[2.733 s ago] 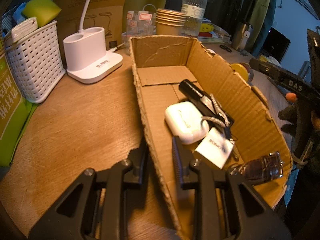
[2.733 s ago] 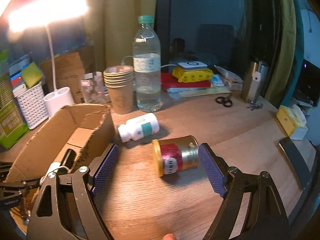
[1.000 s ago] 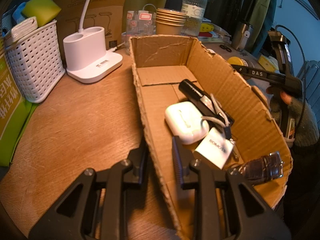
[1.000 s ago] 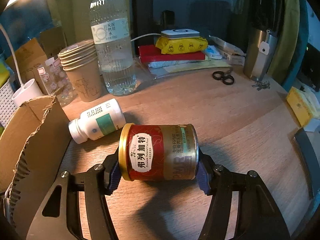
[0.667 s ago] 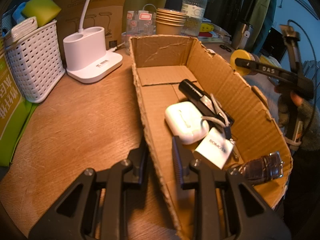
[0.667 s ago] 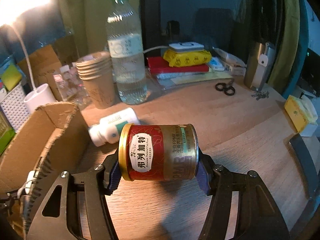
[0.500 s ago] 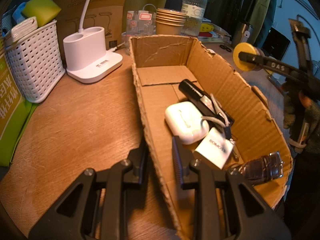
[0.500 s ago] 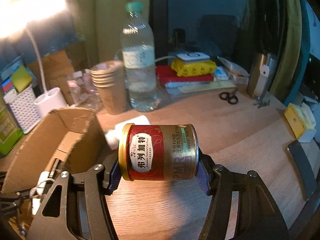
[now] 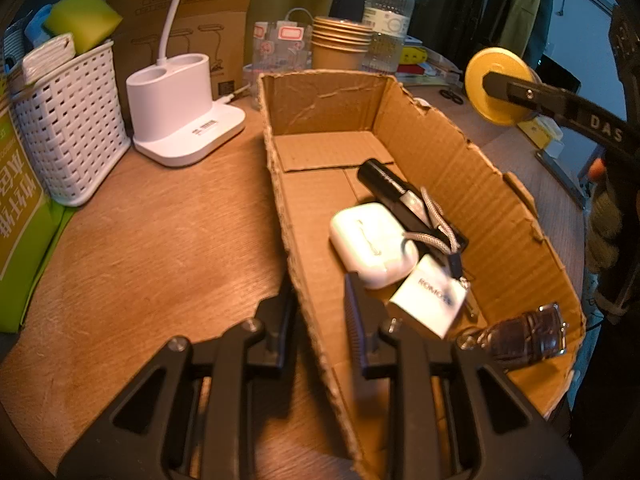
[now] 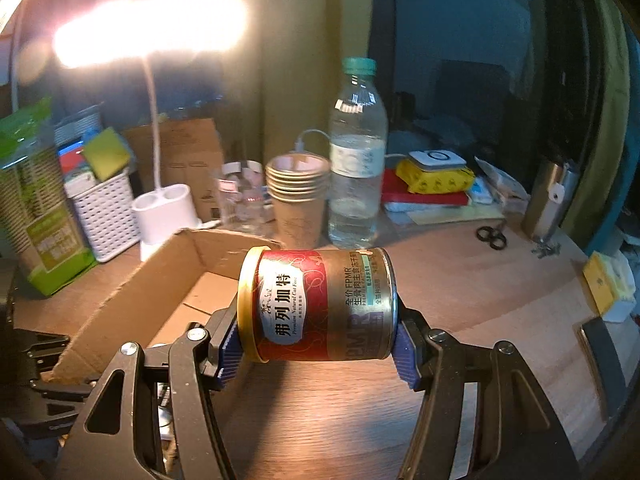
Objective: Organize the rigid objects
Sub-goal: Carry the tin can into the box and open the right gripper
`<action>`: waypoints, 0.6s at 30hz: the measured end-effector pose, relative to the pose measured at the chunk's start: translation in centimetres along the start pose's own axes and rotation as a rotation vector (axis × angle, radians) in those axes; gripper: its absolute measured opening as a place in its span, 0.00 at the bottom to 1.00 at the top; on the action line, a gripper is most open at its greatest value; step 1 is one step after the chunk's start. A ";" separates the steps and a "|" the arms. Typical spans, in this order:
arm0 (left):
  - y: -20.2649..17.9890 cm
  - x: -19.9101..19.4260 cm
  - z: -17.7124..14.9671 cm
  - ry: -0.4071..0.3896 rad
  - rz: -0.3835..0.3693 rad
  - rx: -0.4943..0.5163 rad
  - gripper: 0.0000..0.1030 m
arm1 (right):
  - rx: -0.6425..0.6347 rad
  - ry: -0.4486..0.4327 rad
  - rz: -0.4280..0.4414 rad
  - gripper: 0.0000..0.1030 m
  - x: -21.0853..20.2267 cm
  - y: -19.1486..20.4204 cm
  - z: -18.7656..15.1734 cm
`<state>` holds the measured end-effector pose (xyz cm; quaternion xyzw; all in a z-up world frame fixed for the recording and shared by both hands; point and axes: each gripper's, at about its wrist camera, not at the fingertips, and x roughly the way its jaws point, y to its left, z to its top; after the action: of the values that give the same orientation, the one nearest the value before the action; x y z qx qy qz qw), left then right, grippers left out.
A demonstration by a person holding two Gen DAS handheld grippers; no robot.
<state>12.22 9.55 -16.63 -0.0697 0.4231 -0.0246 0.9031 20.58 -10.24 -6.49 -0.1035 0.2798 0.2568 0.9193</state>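
Observation:
My right gripper is shut on a red and gold can, held on its side in the air near the right wall of the cardboard box. In the left wrist view the can's yellow lid shows above the box's right wall. My left gripper is shut on the box's near left wall, one finger inside and one outside. Inside the box lie a white earbud case, a black stick with a cord, a white tag and a dark glass bottle.
On the wooden table stand a white lamp base, a white basket, stacked paper cups and a water bottle. Scissors, a metal flask and yellow packets lie at the back right.
My right gripper has closed on the can, lifted it off the table and carried it left and up toward the box. The left gripper and the box have not moved.

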 end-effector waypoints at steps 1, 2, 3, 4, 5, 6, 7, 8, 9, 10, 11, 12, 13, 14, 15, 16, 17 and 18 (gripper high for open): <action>0.0 0.0 0.0 0.000 0.000 0.000 0.25 | -0.010 -0.002 0.010 0.62 -0.1 0.4 0.0; 0.0 0.0 0.0 0.000 0.000 0.000 0.25 | -0.017 -0.003 0.016 0.62 -0.1 0.7 0.0; 0.0 0.0 0.0 0.000 0.000 0.000 0.25 | -0.025 -0.004 0.024 0.62 -0.1 1.0 0.0; 0.0 0.0 0.0 0.000 0.000 0.000 0.25 | -0.034 -0.005 0.035 0.62 -0.1 1.4 -0.1; 0.0 0.0 0.0 0.000 0.000 0.000 0.25 | -0.041 -0.007 0.042 0.62 -0.2 1.7 -0.1; 0.0 0.0 0.0 0.000 0.000 0.000 0.25 | -0.051 -0.008 0.052 0.62 -0.2 2.0 -0.1; 0.0 0.0 0.0 0.000 0.000 0.000 0.25 | -0.058 -0.009 0.061 0.62 -0.3 2.4 -0.1; 0.0 0.0 0.0 0.000 0.000 0.000 0.25 | -0.066 -0.010 0.071 0.62 -0.3 2.7 -0.2; 0.0 0.0 0.0 0.000 0.000 0.000 0.25 | -0.072 -0.010 0.080 0.62 -0.2 3.0 -0.2; 0.0 0.0 0.0 0.000 0.000 0.000 0.25 | -0.080 -0.008 0.090 0.62 -0.2 3.4 -0.3; 0.0 0.0 0.0 0.000 0.000 0.000 0.25 | -0.086 -0.005 0.096 0.62 -0.1 3.7 -0.3; 0.0 0.0 0.0 0.000 0.000 0.000 0.25 | -0.094 -0.003 0.102 0.62 -0.1 4.0 -0.4; 0.0 0.0 0.0 0.000 0.000 0.000 0.25 | -0.103 0.001 0.107 0.62 0.0 4.4 -0.5; 0.0 0.0 0.0 0.000 0.000 0.000 0.25 | -0.108 0.002 0.111 0.62 0.0 4.6 -0.6; 0.0 0.0 0.0 0.000 0.000 0.000 0.25 | -0.114 0.003 0.117 0.62 0.0 4.9 -0.6; 0.0 0.0 0.0 0.000 0.000 0.000 0.25 | -0.120 0.005 0.122 0.62 0.0 5.1 -0.6; 0.0 0.0 0.0 0.000 0.000 0.000 0.25 | -0.126 0.006 0.128 0.62 0.1 5.4 -0.7; 0.0 0.0 0.0 0.000 0.000 0.000 0.25 | -0.131 0.008 0.132 0.62 0.2 5.6 -0.7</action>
<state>12.21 9.55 -16.63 -0.0697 0.4231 -0.0246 0.9031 17.40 -5.69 -7.43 -0.1457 0.2724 0.3343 0.8904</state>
